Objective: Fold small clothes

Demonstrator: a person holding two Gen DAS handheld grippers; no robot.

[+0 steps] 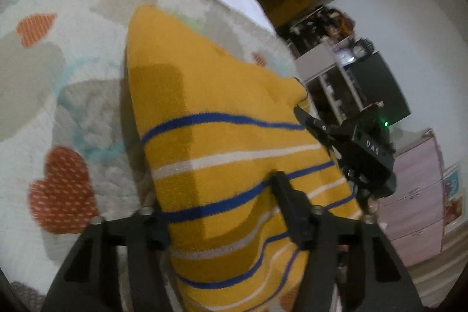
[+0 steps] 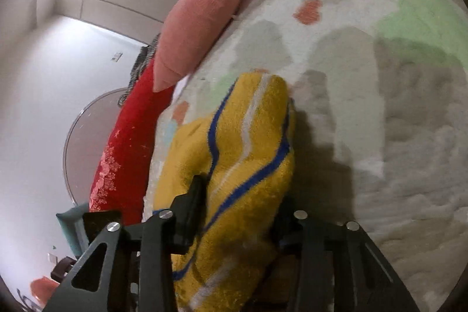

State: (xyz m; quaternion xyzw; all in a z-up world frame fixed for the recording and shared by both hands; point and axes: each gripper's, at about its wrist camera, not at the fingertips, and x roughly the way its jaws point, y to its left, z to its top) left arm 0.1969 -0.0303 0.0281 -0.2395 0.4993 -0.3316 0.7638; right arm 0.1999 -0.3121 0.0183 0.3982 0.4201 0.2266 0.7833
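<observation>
A small yellow knitted garment (image 1: 222, 142) with blue and white stripes is held up off a fleecy blanket (image 1: 73, 95). My left gripper (image 1: 222, 212) is shut on its striped edge. My right gripper shows in the left wrist view (image 1: 304, 113), pinching the garment's far corner. In the right wrist view the same garment (image 2: 242, 165) bunches between the fingers of my right gripper (image 2: 239, 212), which is shut on it. The far part of the garment droops toward the blanket (image 2: 380, 107).
The blanket covers a bed and has orange heart, teal and green patches. A pink pillow (image 2: 199, 28) and a red cushion (image 2: 128, 142) lie at the bed's edge. Shelves (image 1: 330, 72) and a pink drawer unit (image 1: 418, 203) stand beyond the bed.
</observation>
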